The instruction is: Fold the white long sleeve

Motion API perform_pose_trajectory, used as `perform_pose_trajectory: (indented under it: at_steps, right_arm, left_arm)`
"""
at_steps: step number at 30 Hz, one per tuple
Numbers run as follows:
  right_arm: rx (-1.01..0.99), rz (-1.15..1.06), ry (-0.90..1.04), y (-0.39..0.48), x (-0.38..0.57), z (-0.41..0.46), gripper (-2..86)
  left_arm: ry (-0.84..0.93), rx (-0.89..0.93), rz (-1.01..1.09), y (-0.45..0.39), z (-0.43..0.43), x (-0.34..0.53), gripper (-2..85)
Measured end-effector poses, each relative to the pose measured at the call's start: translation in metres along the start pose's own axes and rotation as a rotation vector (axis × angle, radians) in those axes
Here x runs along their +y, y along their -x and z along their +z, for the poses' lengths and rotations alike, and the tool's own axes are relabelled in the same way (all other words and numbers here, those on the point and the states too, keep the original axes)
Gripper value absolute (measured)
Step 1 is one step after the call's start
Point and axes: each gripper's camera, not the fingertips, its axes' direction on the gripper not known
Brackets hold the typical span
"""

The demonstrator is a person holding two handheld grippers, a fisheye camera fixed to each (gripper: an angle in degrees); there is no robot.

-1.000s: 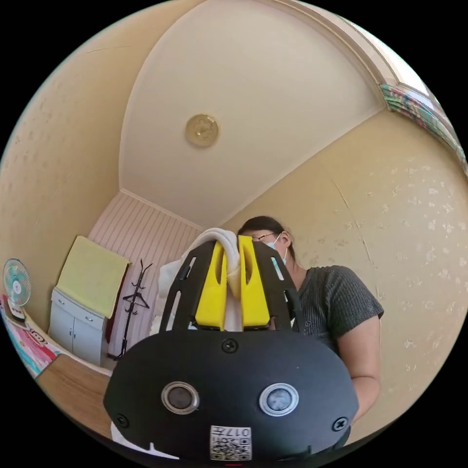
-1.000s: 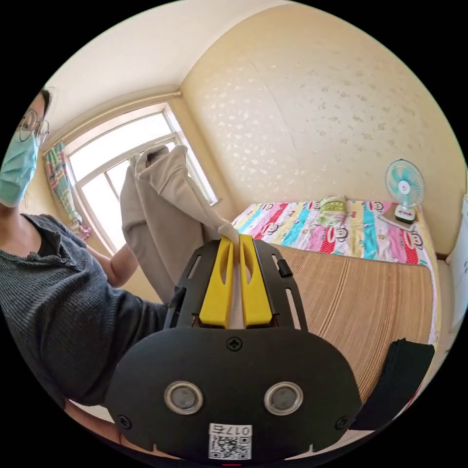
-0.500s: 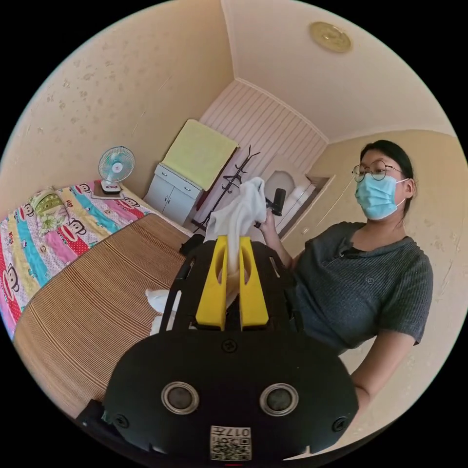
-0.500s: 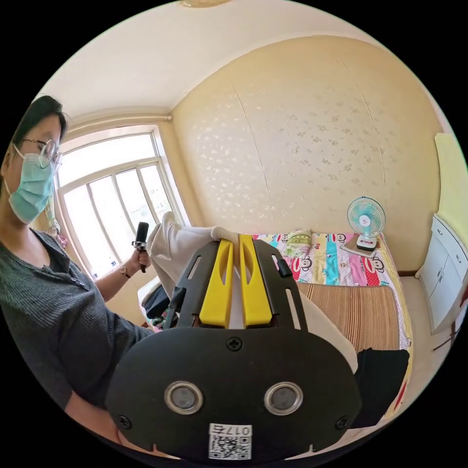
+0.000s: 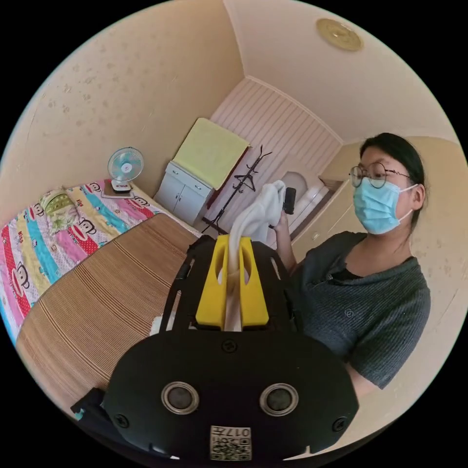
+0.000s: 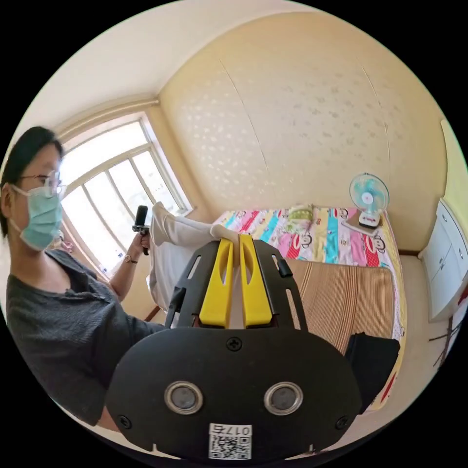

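The white long sleeve (image 5: 256, 219) hangs in the air between both grippers, stretched above the bed. In the left gripper view my left gripper (image 5: 233, 241) has its yellow jaws shut on one end of the cloth, which runs up to the other gripper (image 5: 289, 200) in the person's far hand. In the right gripper view my right gripper (image 6: 233, 239) is shut on the white long sleeve (image 6: 180, 233), which runs across to the other gripper (image 6: 141, 219) by the window, with cloth drooping below it.
Below lies a bed with a woven bamboo mat (image 5: 102, 307) (image 6: 341, 302) and a colourful cartoon sheet (image 6: 312, 236). A dark folded garment (image 6: 371, 358) lies at the mat's edge. A small fan (image 6: 369, 195), a white cabinet (image 5: 183, 192), a coat stand (image 5: 239, 183) and the person (image 5: 370, 273) are around.
A second ago the left camera pointed at the ceiling; it now faces the bed and person. The grippers have spread apart, so the bunched shirt is now pulled out between them.
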Motion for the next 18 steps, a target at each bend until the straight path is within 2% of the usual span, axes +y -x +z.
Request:
perform_pose_trajectory:
  at_steps: [2, 3, 5, 7, 9, 11, 13, 16, 18]
  right_arm:
    - [0.141, 0.078, 0.225, -0.066, -0.046, 0.101, 3.9]
    - [0.176, 0.09, 0.295, -0.084, -0.057, 0.131, 4.0]
    - [0.246, 0.163, 0.497, -0.153, -0.087, 0.249, 4.4]
    - [0.273, 0.229, 0.591, -0.201, -0.09, 0.321, 5.1]
    - [0.355, 0.309, 0.69, -0.238, -0.079, 0.367, 6.3]
    - [0.341, 0.336, 0.712, -0.266, -0.053, 0.399, 7.6]
    - [0.318, 0.333, 0.763, -0.282, -0.019, 0.417, 7.6]
    - [0.184, 0.367, 0.902, -0.306, 0.061, 0.445, 7.0]
    - [0.162, 0.408, 0.994, -0.318, 0.109, 0.457, 6.6]
  left_arm:
    - [0.005, -0.023, -0.134, 0.067, 0.009, -0.019, 3.1]
    - [-0.007, -0.036, -0.252, 0.121, 0.017, -0.03, 3.6]
    - [-0.075, -0.063, -0.488, 0.204, 0.027, -0.037, 4.6]
    - [-0.136, -0.24, -0.623, 0.269, 0.033, -0.038, 5.4]
    - [-0.146, -0.564, -0.81, 0.329, 0.03, -0.02, 5.8]
    - [-0.15, -0.641, -0.9, 0.355, 0.029, 0.004, 6.0]
    - [-0.145, -0.591, -0.897, 0.37, 0.037, 0.032, 6.0]
    - [0.03, -0.563, -0.937, 0.385, 0.075, 0.091, 5.9]
    - [0.199, -0.516, -0.99, 0.393, 0.117, 0.144, 5.9]
